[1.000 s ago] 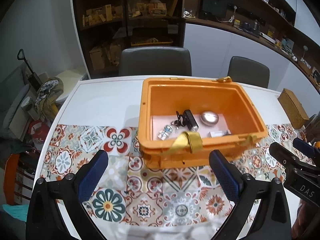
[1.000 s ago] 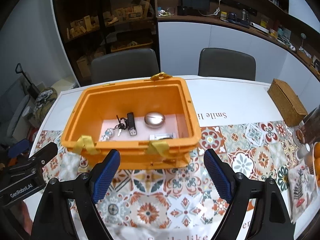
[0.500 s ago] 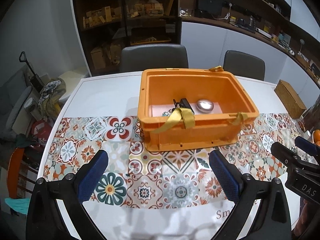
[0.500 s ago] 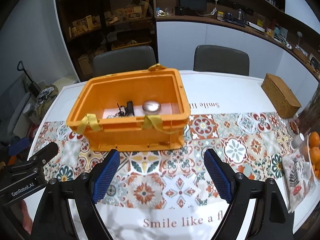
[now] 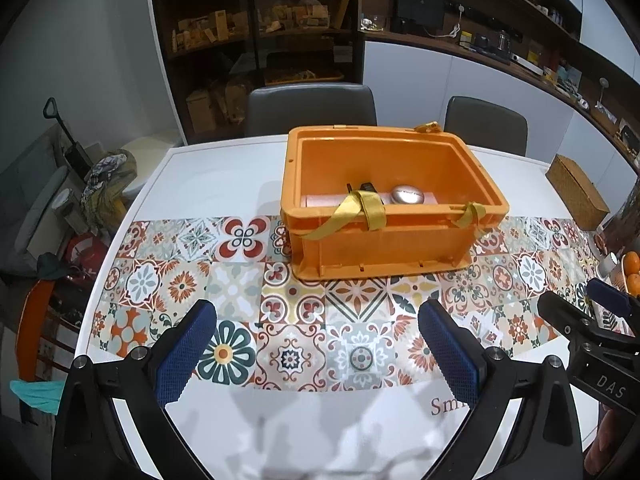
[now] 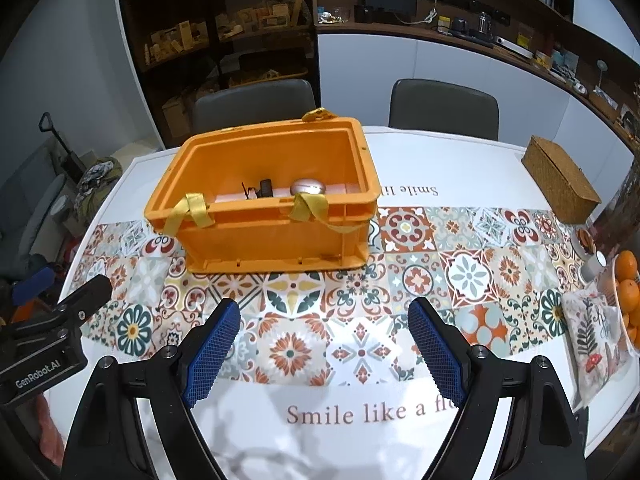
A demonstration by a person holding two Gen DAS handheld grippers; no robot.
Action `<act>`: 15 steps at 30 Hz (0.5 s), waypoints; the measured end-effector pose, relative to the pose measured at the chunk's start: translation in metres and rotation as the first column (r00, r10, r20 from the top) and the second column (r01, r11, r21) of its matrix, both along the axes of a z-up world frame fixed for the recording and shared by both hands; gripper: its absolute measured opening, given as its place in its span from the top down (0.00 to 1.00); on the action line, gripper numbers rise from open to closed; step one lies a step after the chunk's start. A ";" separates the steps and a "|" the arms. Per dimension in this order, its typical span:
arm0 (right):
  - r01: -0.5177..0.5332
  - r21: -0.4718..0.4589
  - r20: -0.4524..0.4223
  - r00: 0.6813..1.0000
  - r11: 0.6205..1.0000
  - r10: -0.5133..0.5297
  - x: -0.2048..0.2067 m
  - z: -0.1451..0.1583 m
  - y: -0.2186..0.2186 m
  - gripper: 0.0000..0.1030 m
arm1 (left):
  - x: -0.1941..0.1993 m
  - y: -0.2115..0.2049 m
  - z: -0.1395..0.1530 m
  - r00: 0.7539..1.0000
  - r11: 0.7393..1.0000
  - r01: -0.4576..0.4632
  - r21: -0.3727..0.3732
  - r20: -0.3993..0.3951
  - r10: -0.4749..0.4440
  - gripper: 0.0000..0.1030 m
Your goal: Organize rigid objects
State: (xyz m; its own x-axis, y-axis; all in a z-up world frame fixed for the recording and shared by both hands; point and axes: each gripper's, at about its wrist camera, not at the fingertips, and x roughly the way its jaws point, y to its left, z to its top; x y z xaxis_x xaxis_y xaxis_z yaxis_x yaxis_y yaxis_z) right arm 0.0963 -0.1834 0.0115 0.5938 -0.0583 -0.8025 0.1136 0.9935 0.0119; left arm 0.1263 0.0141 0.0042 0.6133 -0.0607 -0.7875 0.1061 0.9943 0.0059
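Both my grippers are hanging over the near edge of the table [image 5: 208,176], side by side. Left gripper [image 5: 316,344] has its jaws spread wide with nothing in them, and the right gripper [image 6: 324,340] is the same, wide apart and empty. The orange crate [image 5: 384,240] sits on the patterned tile runner [image 6: 468,272], well apart from both. Inside it I can see a shiny silver oval thing [image 6: 308,187] beside a small black gadget [image 6: 265,188]. Yellow straps [image 5: 362,210] droop over its near rim.

wicker box [image 6: 560,180], bowl of oranges [image 6: 626,284], two grey chairs [image 6: 444,108], shelves [image 5: 256,40]
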 end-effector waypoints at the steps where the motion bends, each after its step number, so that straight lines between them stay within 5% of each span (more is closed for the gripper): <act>1: 0.000 -0.001 -0.001 1.000 1.000 0.000 -0.001 -0.001 0.000 0.17 | -0.001 0.000 0.000 1.000 1.000 0.001 0.002 -0.001 -0.001 0.00; 15: 0.005 -0.003 -0.015 1.000 1.000 -0.005 -0.010 -0.001 -0.005 0.17 | -0.008 -0.005 0.000 1.000 1.000 0.016 -0.014 -0.011 -0.016 0.00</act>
State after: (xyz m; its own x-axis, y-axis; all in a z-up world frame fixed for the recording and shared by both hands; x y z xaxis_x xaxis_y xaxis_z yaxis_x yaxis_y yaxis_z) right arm 0.0864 -0.1884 0.0108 0.5815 -0.0630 -0.8111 0.1182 0.9930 0.0076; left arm 0.1184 0.0088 0.0043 0.6030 -0.0812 -0.7936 0.1221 0.9925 -0.0088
